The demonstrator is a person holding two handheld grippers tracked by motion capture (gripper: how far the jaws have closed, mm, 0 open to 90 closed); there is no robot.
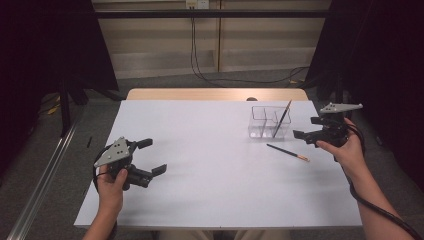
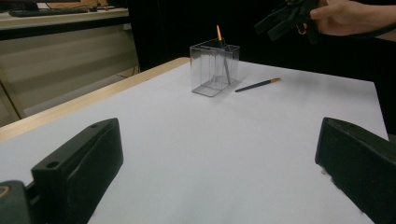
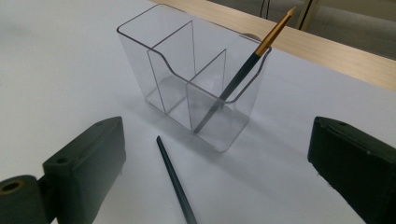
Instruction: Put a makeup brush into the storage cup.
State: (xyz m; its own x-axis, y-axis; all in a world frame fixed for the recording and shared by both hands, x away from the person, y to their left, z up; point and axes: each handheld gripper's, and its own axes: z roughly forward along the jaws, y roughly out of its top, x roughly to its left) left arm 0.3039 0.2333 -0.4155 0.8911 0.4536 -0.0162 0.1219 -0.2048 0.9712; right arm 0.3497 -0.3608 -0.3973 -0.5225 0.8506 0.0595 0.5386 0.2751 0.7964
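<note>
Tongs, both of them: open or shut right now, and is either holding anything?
Left tongs: open, holding nothing, over bare white table.
Right tongs: open, holding nothing, beside the clear plastic divided holder.

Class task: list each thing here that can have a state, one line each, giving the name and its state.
Clear holder: upright, one brush inside.
Brush in holder: leaning in an end compartment, gold end up.
Brush on table: lying flat beside the holder.
Left gripper: open, empty.
Right gripper: open, empty.
</note>
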